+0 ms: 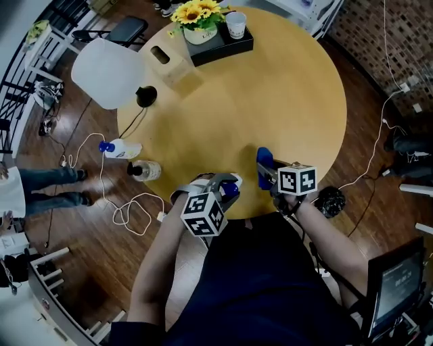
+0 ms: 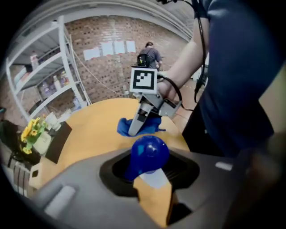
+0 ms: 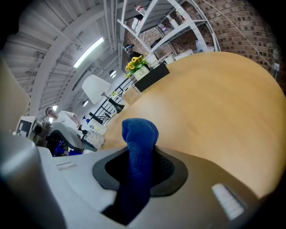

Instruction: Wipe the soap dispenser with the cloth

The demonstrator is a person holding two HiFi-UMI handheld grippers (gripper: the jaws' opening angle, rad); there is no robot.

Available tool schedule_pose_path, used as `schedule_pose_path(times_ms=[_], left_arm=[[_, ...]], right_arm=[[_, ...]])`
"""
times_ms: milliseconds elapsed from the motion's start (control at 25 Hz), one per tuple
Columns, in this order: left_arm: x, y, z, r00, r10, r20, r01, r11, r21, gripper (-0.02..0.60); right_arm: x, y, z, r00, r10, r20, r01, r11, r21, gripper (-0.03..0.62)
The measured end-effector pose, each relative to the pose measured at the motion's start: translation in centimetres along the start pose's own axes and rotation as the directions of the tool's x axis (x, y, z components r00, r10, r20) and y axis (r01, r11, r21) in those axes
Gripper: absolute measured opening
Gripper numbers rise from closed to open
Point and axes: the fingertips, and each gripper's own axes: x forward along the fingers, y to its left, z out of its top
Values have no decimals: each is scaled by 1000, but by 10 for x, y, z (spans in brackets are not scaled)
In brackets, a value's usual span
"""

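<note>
At the near edge of the desk | left tongs clenched on dispenser | right tongs clenched on cloth | cloth was near dispenser, apart.

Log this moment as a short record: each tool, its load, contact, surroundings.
left tool: shut on soap dispenser, blue pump head between its jaws
right tool: shut on cloth, blue
contact: cloth and dispenser apart
place: both over the near edge of the round table
far edge: tray with sunflowers and cup
</note>
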Motion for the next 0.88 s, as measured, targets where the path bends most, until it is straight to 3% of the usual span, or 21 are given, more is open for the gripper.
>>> schedule_pose_path(times_ms=[80, 240, 320, 400, 440, 480, 560, 640, 680, 760, 880], left_arm=[[0, 4, -2, 1000, -18, -12, 18, 1000, -23, 143], [-11, 21, -14, 998, 63, 31, -56, 979, -195, 183], [-14, 22, -18, 992, 115, 51, -96, 956, -276, 228], [-16, 18, -22, 979, 194, 69, -154, 910, -384, 253], [-18, 17, -25, 964, 256, 71, -197, 867, -458, 255], [-20, 18, -29, 942, 331, 61, -247, 803, -542, 258], [-27, 19, -37, 874, 486, -8, -352, 622, -700, 262], [-34, 17, -41, 799, 591, -110, -431, 437, -790, 262], [-37, 17, -40, 768, 624, -147, -451, 363, -815, 262], [-38, 21, -32, 722, 666, -190, -458, 254, -852, 251], [-35, 36, -22, 674, 697, -244, -464, 143, -874, 204]], right_arm=[[-8, -5, 0, 1000, -1, 20, 0, 1000, 28, 103], [-14, -3, -1, 999, 19, 37, -20, 999, 44, 103], [-13, 0, -2, 999, 34, 33, -35, 999, 38, 104], [-11, 3, -4, 999, 49, 21, -49, 998, 28, 104], [-9, 4, -5, 998, 55, 12, -56, 998, 21, 104], [-7, 6, -6, 998, 61, 3, -61, 998, 14, 104], [-3, 8, -6, 997, 73, -13, -73, 997, 1, 104], [0, 9, -4, 996, 85, -30, -86, 996, -11, 104], [2, 10, -3, 995, 91, -39, -92, 996, -18, 104], [5, 12, -2, 993, 103, -55, -105, 994, -32, 104], [7, 15, 2, 990, 123, -70, -126, 991, -50, 104]])
